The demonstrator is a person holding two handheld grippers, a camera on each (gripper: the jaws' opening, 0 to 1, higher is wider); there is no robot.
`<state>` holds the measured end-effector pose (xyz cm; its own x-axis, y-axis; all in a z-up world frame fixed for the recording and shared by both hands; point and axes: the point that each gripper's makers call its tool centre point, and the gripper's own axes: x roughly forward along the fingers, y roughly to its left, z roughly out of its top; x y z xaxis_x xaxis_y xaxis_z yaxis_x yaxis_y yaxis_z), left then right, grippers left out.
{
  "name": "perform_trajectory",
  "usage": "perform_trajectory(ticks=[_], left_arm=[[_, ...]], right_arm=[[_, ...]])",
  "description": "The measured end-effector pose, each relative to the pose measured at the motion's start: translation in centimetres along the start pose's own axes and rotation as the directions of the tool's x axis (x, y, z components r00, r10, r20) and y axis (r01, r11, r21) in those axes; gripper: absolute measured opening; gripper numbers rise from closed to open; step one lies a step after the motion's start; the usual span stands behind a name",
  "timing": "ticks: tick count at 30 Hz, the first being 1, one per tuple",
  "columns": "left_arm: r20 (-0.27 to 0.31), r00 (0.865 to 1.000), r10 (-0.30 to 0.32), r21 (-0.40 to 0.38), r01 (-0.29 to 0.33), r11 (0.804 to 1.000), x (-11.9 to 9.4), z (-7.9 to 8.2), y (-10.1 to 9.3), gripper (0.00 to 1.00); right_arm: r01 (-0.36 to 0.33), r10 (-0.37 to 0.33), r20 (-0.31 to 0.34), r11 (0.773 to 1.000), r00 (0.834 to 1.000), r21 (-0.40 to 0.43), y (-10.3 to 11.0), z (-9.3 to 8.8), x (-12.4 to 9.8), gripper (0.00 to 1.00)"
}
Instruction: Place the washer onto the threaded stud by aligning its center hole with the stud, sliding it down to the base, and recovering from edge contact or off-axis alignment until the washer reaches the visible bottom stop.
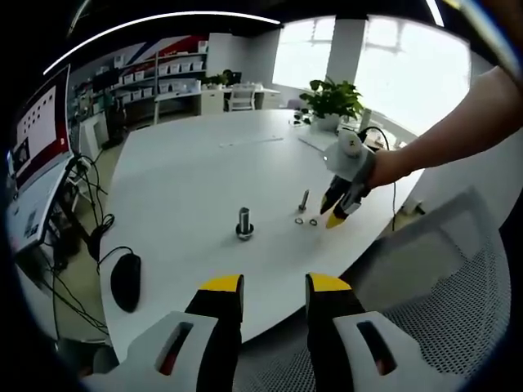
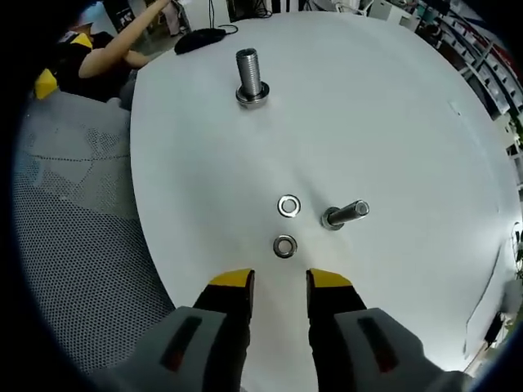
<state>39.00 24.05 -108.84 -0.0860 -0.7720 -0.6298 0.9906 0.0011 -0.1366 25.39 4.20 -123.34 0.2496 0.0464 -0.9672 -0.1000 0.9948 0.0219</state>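
a: so where are the jaws at? the right gripper [image 2: 280, 282] has its jaws apart with nothing between them, hovering just short of the nearer washer [image 2: 284, 246] on the white worktop [image 2: 392, 106].

b: yep, and a second washer [image 2: 288, 206] lies just past it, next to a bolt [image 2: 345, 215] on its side. the threaded stud [image 2: 250, 76] stands upright, well apart from them.

a: left gripper [image 1: 274, 286]?

b: jaws apart too, empty, back near the worktop's edge. a black mouse [image 1: 125, 280] sits off to its left.
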Motion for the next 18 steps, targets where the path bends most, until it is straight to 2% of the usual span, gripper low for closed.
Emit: perform_trajectory(ticks=[5, 14, 18], left_arm=[[-0.004, 1.000, -0.005, 0.001, 0.005, 1.000, 0.0, -0.1, -0.2, 0.28], [0.000, 1.000, -0.002, -0.001, 0.002, 1.000, 0.0, 0.0, -0.1, 0.28], [0.002, 1.000, -0.001, -0.002, 0.001, 1.000, 0.0, 0.0, 0.0, 0.28]], right_arm=[[0.001, -0.001, 0.009, 1.000, 1.000, -0.011, 0.6, 1.0, 0.7, 0.28], [0.012, -0.012, 0.030, 1.000, 0.999, 0.000, 0.1, 1.6, 1.2, 0.26], [0.016, -0.016, 0.001, 0.998, 1.000, -0.059, 0.0, 1.6, 1.4, 0.24]])
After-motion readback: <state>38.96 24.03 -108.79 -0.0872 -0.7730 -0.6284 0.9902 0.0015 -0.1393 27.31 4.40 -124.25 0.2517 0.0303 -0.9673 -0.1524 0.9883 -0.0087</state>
